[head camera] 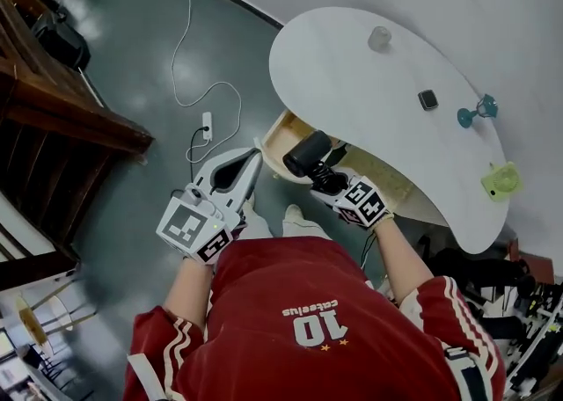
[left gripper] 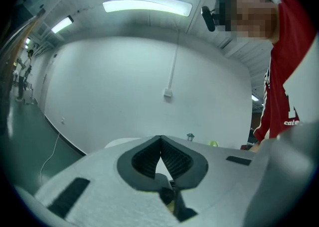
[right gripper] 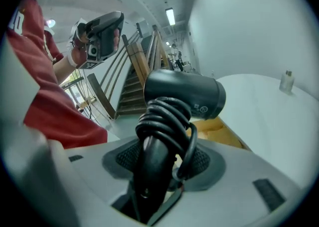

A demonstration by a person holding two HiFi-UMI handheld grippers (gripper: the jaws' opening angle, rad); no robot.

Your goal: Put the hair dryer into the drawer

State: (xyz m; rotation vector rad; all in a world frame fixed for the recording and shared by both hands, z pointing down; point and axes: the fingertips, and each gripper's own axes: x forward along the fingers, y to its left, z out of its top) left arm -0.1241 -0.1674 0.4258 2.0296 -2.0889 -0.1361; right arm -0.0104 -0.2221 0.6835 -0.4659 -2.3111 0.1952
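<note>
In the head view the black hair dryer (head camera: 307, 154) hangs over the open wooden drawer (head camera: 283, 134) under the white table (head camera: 352, 74). My right gripper (head camera: 329, 178) is shut on its handle. The right gripper view shows the handle with the cord (right gripper: 167, 121) coiled round it, clamped between my right gripper (right gripper: 160, 160) jaws. The barrel (right gripper: 185, 93) points right above the drawer (right gripper: 219, 127). My left gripper (head camera: 254, 160) is held left of the drawer. In the left gripper view, its pads (left gripper: 160, 140) meet with nothing between them.
On the table stand a small glass jar (head camera: 379, 38), a dark square object (head camera: 427, 99), a teal lantern (head camera: 479, 111) and a green item (head camera: 501, 181). A power strip (head camera: 208, 125) with a white cable lies on the floor. A wooden staircase (head camera: 53, 83) rises at left.
</note>
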